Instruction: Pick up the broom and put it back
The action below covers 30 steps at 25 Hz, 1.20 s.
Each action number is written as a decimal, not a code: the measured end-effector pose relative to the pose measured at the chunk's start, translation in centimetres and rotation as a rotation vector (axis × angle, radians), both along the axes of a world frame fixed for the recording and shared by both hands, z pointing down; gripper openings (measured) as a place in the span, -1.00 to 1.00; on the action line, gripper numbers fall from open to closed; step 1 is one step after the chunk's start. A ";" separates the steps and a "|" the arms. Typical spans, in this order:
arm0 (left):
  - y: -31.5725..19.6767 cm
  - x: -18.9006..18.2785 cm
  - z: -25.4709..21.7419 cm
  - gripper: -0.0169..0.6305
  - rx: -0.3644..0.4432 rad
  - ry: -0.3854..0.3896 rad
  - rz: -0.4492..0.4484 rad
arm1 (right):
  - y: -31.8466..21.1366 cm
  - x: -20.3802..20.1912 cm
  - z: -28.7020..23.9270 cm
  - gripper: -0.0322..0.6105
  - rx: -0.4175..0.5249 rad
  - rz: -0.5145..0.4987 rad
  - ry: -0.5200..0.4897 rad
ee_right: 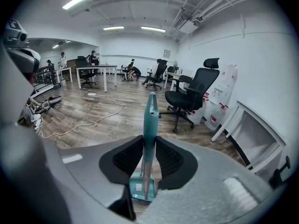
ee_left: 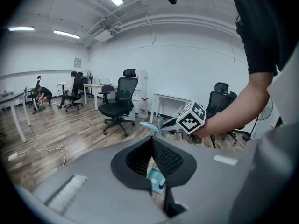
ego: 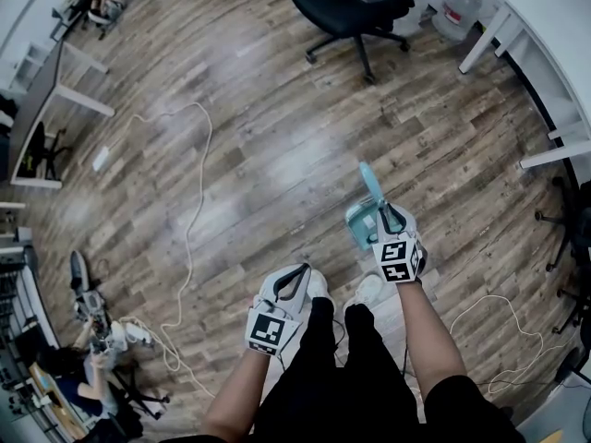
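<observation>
Right gripper view: your right gripper (ee_right: pixel 149 141) clamps the broom (ee_right: pixel 151 111).
Seemingly lifted; putting back remains. Left gripper (ee_left: pixel 152 140) closed, empty.

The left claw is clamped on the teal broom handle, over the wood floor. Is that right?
Not the left: the right claw is clamped on the teal broom handle, over the wood floor. The right gripper view shows it.

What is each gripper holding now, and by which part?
The right gripper grips the teal broom by its handle, just below the top end. The left gripper holds nothing; its jaws are together.
</observation>
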<state>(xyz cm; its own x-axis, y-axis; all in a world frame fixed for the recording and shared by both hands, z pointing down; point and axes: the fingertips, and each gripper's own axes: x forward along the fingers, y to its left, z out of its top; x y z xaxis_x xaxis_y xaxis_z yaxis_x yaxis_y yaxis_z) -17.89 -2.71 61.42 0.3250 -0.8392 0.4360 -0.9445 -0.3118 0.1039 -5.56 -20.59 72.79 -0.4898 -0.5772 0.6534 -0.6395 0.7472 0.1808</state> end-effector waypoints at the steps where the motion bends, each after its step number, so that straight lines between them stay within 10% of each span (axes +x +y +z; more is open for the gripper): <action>1: 0.1 0.0 0.1 -0.89 -0.005 0.001 -0.004 | -0.1 0.0 0.0 -0.62 0.002 0.001 -0.001; 13: -0.6 0.0 -0.6 -0.89 0.022 -0.002 0.009 | 1.6 0.4 -2.6 -0.46 0.008 -0.019 -0.040; 30: -4.5 0.8 -8.7 -0.89 0.180 0.003 0.021 | 5.1 1.2 -21.5 -0.89 0.197 -0.059 -0.320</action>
<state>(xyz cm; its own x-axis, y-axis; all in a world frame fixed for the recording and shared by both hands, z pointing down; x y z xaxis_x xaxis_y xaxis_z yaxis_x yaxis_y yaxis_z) -17.10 -7.24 52.68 0.3440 -0.8969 0.2779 -0.9374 -0.3449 0.0474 -4.37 -15.46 51.29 -0.6876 -0.6410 0.3411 -0.6435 0.7555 0.1226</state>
